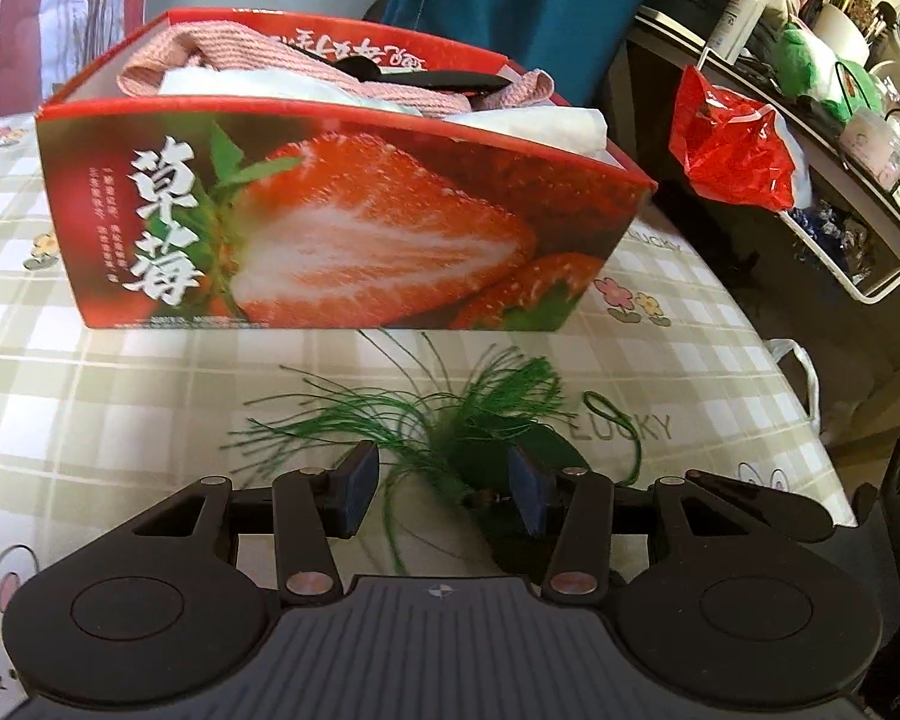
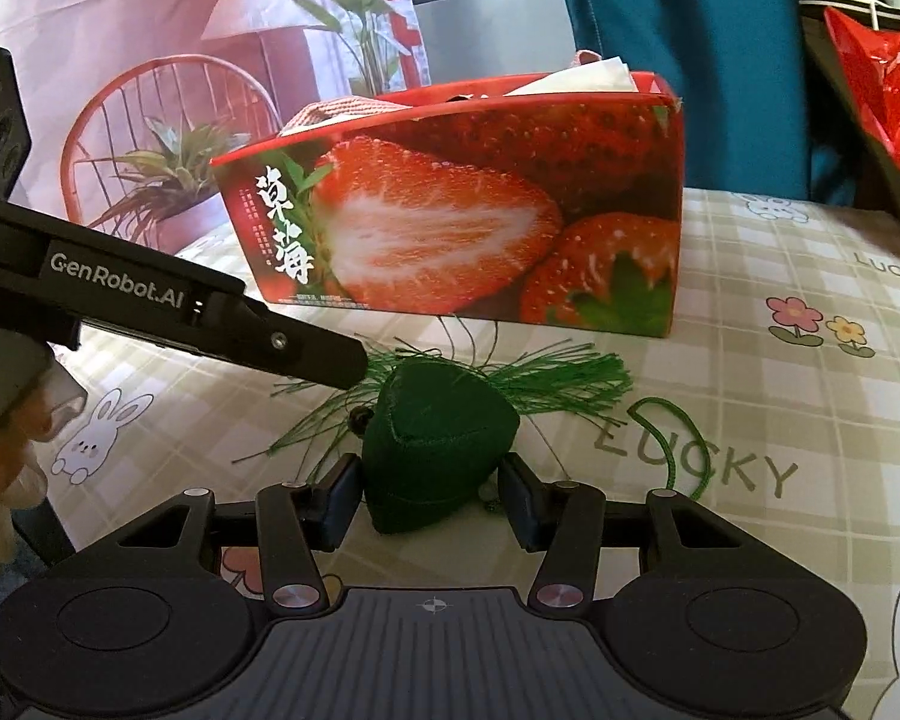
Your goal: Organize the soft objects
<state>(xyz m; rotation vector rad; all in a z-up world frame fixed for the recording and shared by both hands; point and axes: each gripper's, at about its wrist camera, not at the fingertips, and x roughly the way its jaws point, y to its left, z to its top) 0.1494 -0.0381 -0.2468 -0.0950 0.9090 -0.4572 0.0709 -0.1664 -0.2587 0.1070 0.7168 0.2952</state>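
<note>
A dark green triangular pouch (image 2: pixel 438 450) with a green tassel (image 2: pixel 546 384) and a loop cord (image 2: pixel 678 444) lies on the checked tablecloth (image 2: pixel 780 408) in front of the strawberry box (image 2: pixel 480 210). My right gripper (image 2: pixel 429 501) is open, with the pouch between its fingers and the pads close beside it. My left gripper (image 1: pixel 444 489) is open over the tassel threads (image 1: pixel 390 420); the pouch (image 1: pixel 546 450) shows partly behind its right finger. The left gripper's finger (image 2: pixel 306 348) reaches in from the left, above the tassel. The box (image 1: pixel 330 222) holds a pink knitted cloth (image 1: pixel 258 48) and white fabric (image 1: pixel 240 84).
A red plastic bag (image 1: pixel 726 144) hangs on a white wire rack (image 1: pixel 840 180) full of clutter to the right, past the table's edge. A blue cloth (image 1: pixel 510 0) hangs behind the box. A hand (image 2: pixel 0 450) holds the left gripper.
</note>
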